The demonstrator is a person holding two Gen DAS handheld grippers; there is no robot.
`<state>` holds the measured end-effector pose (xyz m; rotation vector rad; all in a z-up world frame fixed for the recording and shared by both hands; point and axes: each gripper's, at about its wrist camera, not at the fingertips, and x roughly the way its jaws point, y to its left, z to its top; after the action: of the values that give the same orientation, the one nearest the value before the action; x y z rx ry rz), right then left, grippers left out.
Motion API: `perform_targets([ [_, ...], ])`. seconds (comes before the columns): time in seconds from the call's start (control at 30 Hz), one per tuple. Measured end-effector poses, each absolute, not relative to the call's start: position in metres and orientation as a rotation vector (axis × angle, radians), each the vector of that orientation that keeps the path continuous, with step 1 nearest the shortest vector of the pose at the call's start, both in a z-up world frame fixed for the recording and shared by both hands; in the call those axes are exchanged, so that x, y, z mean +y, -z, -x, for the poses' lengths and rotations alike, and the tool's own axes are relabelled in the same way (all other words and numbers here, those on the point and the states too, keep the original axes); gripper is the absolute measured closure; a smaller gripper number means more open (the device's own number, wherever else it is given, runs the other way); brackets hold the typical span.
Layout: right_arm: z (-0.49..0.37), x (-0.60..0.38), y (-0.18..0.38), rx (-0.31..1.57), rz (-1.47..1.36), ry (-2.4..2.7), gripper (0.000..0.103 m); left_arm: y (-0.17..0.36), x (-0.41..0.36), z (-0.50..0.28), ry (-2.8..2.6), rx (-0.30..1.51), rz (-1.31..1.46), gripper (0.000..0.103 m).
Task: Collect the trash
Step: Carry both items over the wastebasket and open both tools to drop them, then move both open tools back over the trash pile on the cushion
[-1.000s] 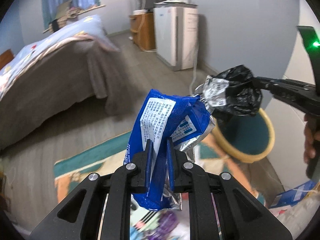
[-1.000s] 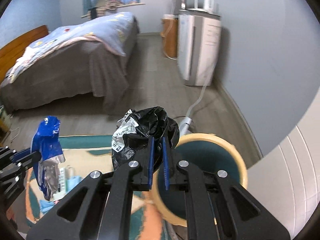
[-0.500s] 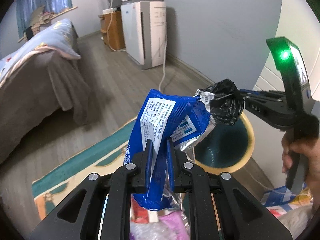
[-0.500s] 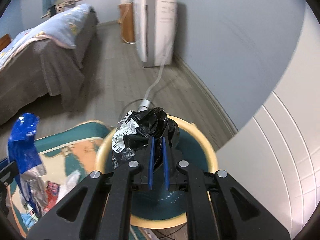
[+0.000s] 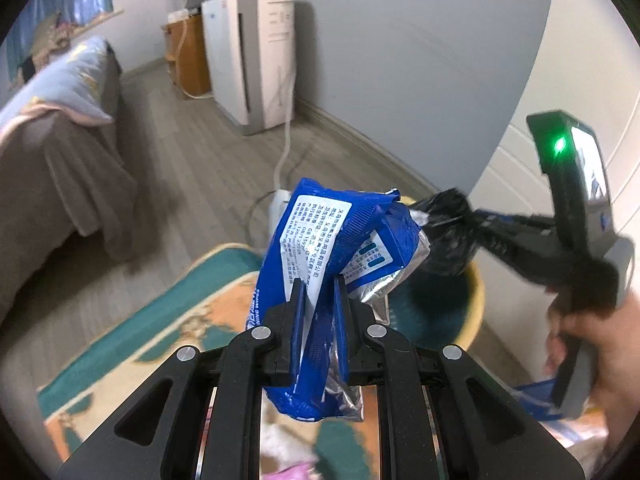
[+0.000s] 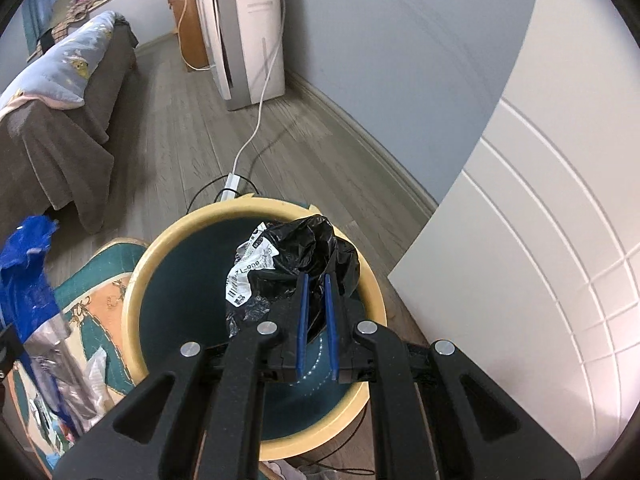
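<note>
My left gripper (image 5: 318, 280) is shut on a blue foil wrapper (image 5: 320, 240) with a white label, held up in the air above the rug. My right gripper (image 6: 315, 278) is shut on a crumpled black plastic bag (image 6: 296, 256) with a white label, held right over the open mouth of the round bin (image 6: 136, 280), which has a yellow rim and dark teal inside. In the left wrist view the right gripper (image 5: 472, 220) with the black bag (image 5: 444, 216) is to the right, over the bin (image 5: 478, 292). The blue wrapper (image 6: 28, 280) shows at the left of the right wrist view.
A teal and orange rug (image 5: 160, 320) lies on the wood floor with more litter (image 6: 76, 384) on it. A bed (image 6: 60, 100) stands to the left. A white air purifier (image 6: 244, 28) with a cord (image 6: 256, 120) stands by the wall. A white panelled door (image 6: 540, 280) is at right.
Both grippers have moved forward and right toward the bin. The black bag went from beside the bin to directly over its mouth. The blue wrapper has come closer to the bin.
</note>
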<state>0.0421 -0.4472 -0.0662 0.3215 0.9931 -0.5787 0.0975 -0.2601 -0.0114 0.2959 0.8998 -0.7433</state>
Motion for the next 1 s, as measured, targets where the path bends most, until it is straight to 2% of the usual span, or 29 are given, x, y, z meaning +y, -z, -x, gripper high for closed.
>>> perform_targets([
  [0.3,-0.034,-0.463,0.074,0.996,-0.412,0.587,0.095,0.018,-0.298,-0.106,0.795,0.902,-0.276,0.086],
  [0.6,-0.034,-0.466,0.071,0.975,-0.418,0.551,0.094,0.01,-0.291,-0.109,0.759,0.886,-0.251,0.063],
  [0.77,-0.037,-0.455,0.062,0.948,-0.377,0.522,0.093,0.007,-0.278,-0.11,0.732,0.885,-0.237,0.059],
  [0.83,-0.037,-0.452,0.06,0.942,-0.365,0.511,0.085,0.005,-0.271,-0.107,0.723,0.879,-0.235,0.053],
  [0.9,-0.037,-0.447,0.058,0.942,-0.357,0.499,0.07,0.003,-0.267,-0.107,0.716,0.873,-0.232,0.049],
  [0.93,-0.037,-0.445,0.057,0.941,-0.349,0.493,0.067,0.001,-0.263,-0.106,0.707,0.866,-0.233,0.045],
  [1.0,-0.037,-0.442,0.055,0.937,-0.338,0.486,0.056,-0.001,-0.26,-0.104,0.701,0.857,-0.232,0.039],
])
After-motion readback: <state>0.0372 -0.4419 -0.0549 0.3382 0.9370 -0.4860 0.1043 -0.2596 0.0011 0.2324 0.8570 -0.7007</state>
